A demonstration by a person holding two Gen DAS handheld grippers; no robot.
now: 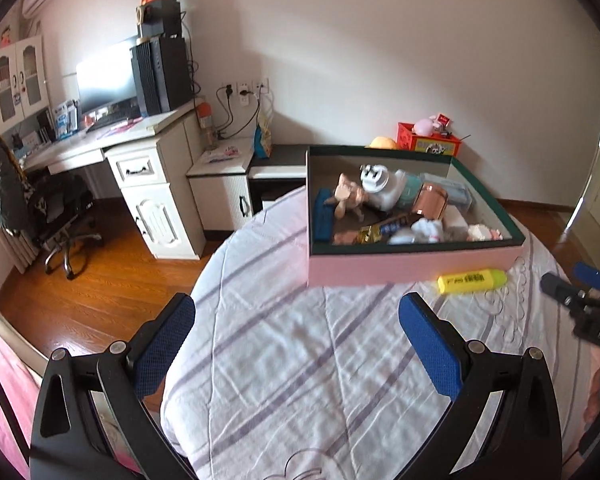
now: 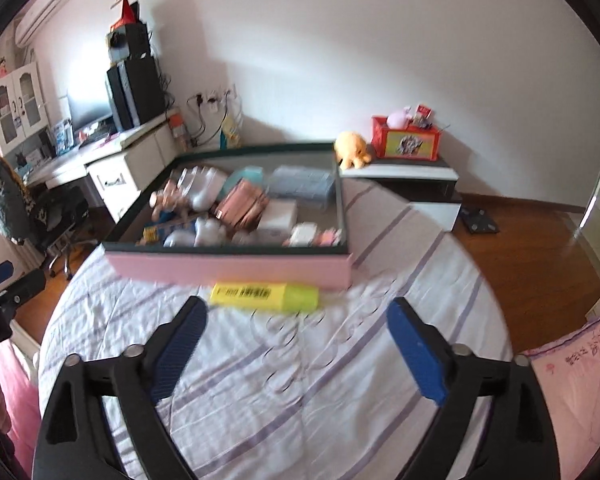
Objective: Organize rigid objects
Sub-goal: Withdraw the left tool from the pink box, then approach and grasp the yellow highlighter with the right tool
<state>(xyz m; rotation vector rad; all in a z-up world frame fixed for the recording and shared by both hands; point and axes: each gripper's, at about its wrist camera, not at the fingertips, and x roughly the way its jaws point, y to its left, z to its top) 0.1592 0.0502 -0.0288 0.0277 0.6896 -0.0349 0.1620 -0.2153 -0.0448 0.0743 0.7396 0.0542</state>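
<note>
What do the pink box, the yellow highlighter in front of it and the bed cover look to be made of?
Pink box: probably cardboard, matt, with flat walls, crisp corners and a dark green lining.
Yellow highlighter: likely hard plastic, smooth and a little glossy, with a printed label; this view is blurred.
Bed cover: woven fabric, soft and matt, shown by its wrinkles and purple stripes.

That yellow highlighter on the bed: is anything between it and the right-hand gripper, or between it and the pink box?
Nothing visible. The right gripper is open, with only bare striped bedspread up to the yellow highlighter. The highlighter lies just in front of the pink box, whose near wall it would have to clear.
</note>
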